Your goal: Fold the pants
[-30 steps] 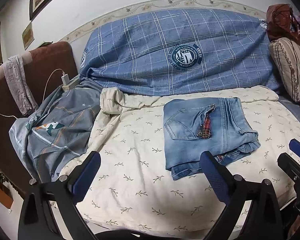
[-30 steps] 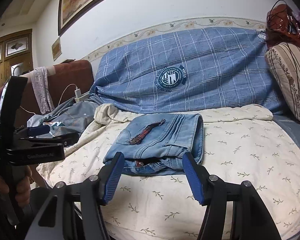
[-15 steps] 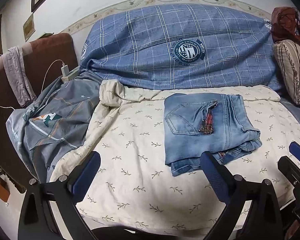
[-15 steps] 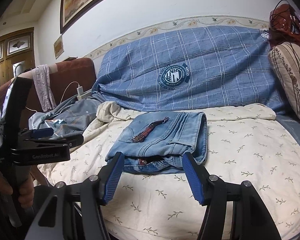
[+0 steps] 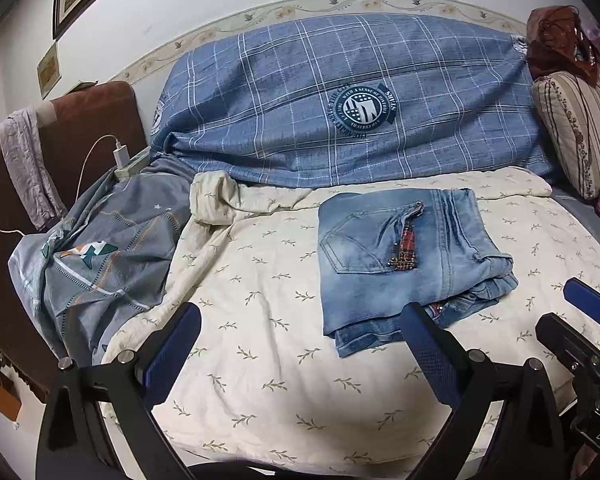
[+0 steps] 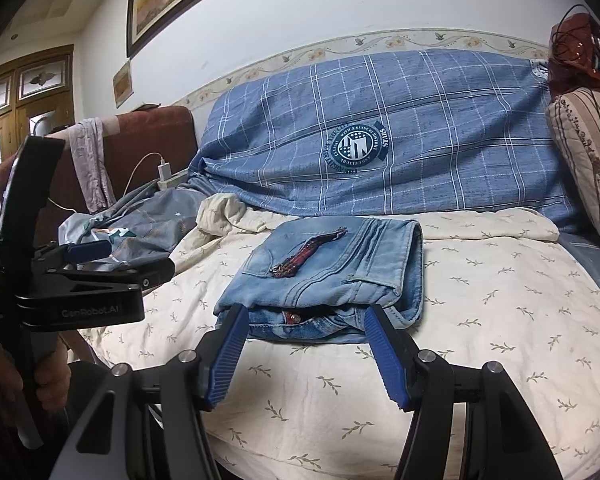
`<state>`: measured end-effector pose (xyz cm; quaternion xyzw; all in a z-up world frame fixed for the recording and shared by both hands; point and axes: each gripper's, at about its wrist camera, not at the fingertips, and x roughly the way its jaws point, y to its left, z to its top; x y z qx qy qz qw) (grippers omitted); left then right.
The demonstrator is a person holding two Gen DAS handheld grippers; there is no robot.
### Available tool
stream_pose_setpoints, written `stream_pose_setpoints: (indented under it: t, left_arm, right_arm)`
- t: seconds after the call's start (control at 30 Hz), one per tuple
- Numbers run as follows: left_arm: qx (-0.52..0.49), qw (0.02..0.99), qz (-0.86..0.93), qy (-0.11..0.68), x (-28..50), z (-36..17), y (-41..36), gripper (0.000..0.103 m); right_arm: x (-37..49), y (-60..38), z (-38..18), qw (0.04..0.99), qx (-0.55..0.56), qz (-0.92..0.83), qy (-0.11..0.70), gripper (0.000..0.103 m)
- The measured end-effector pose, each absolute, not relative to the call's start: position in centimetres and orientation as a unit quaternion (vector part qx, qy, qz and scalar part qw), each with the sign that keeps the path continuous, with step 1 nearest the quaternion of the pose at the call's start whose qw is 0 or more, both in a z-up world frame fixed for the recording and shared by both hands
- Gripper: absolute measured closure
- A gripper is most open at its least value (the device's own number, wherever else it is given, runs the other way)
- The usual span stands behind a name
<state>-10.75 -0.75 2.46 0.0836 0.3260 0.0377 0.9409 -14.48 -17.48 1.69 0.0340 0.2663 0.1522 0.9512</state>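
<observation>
Both grippers, left gripper (image 5: 300, 340) and right gripper (image 6: 304, 344), gape empty near folded jeans (image 6: 324, 276).

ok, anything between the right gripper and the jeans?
Nothing visible. The right gripper is open, just short of the near edge of the folded jeans, with only bare leaf-print bedspread between them. The left gripper sits off to the side, also open.
</observation>
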Motion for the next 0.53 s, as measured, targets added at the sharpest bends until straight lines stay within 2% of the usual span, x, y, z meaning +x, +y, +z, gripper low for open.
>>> stream_pose_setpoints:
  t: [0.53]
  left_arm:
    - [0.066, 0.942, 0.020, 0.330, -10.43, 1.85, -0.79, 0.003]
  right_arm:
    - [-14.13, -17.01, 1.30, 0.949, 0.023, 0.152, 0.274, 0.039]
